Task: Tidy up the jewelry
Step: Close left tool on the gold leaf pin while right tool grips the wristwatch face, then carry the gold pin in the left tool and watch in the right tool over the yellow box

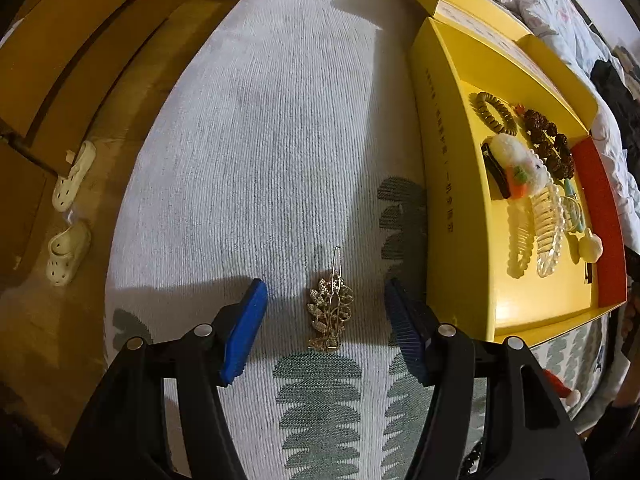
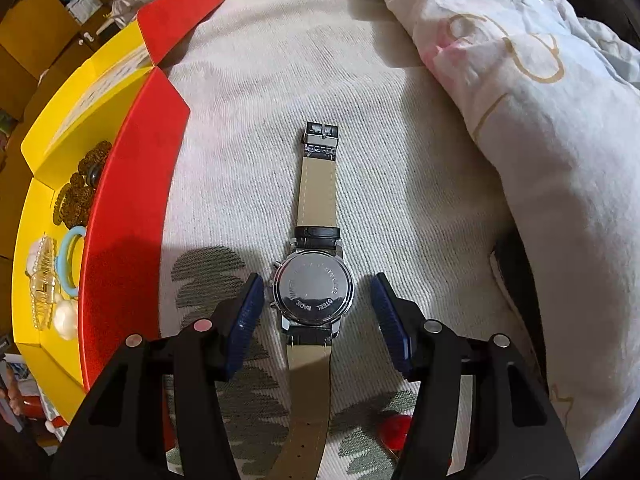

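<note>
A gold, jewelled hair clip (image 1: pixel 330 312) lies flat on the white ribbed bedcover. My left gripper (image 1: pixel 325 287) points down over it, open, with a blue pad on each side and neither touching the clip. A wristwatch (image 2: pixel 316 290) lies face down, steel back up, its tan strap (image 2: pixel 318 184) stretched away from me. My right gripper (image 2: pixel 317 281) straddles the watch case, open, with gaps on both sides. The yellow box (image 1: pixel 452 160) with a red side wall (image 2: pixel 128 200) holds a coil hair tie (image 1: pixel 494 114), a brown bead bracelet (image 1: pixel 548 148), a fluffy clip (image 1: pixel 516 168) and clear claw clips (image 1: pixel 548 232).
A rumpled white quilt (image 2: pixel 540 120) is piled to the right of the watch. A small red object (image 2: pixel 396 432) lies near my right gripper's base. Beyond the bed's left edge, a pair of cream clogs (image 1: pixel 68 216) stands on the wooden floor.
</note>
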`<state>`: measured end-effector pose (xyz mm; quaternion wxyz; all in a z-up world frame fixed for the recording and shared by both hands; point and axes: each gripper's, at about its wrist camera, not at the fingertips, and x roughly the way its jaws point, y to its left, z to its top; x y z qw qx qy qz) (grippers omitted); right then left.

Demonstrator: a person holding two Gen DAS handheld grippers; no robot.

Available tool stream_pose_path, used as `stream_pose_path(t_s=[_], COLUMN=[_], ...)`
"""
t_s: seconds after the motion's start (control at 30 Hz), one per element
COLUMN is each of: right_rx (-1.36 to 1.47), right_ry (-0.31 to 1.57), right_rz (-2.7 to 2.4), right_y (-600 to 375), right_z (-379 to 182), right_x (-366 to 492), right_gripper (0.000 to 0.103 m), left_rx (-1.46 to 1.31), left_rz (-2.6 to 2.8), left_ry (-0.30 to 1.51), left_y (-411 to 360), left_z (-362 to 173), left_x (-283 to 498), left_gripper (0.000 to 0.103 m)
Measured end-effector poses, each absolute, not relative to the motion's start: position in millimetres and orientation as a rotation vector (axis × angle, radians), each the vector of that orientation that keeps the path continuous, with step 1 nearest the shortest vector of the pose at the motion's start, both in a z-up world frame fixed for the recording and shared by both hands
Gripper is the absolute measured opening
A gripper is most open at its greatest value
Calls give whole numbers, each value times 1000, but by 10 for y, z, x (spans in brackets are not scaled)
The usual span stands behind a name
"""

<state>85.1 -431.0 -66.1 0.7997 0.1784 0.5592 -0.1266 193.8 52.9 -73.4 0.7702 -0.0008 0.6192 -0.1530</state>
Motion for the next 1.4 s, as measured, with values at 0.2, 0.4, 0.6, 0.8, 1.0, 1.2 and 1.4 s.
stream_pose_path(t_s=[0.2, 0.4, 0.6, 0.8, 1.0, 1.2, 1.4], right_rx=[404, 416, 402, 385, 398, 406, 417], right_ry=[1192, 1175, 1160, 1163, 1151, 1118, 1094], right_rz=[-267, -267, -261, -266, -264, -263, -267], right_y=[-4323, -4348, -4322, -4292, -4285, -4293, -4313], right_z=[-675, -676, -650, -662, -612, -481, -371], right_x=[842, 801, 863, 880, 867, 825, 798], right_gripper=[57, 54, 44, 42, 42, 42, 42], left_rx=[4, -1, -2, 10, -14, -39, -46], left_rz=[-324, -318, -312, -309, -305, -308, -307], left_ry=[1345, 1348, 1348, 1344, 1345, 1344, 1339], left_y=[574, 599, 626, 646, 663, 669, 666], left_z=[-748, -767, -793, -789, -758, -720, -676], left_x=[1939, 1936, 1938, 1938, 1960, 1961, 1939], left_gripper=[57, 52, 47, 44, 34, 24, 24])
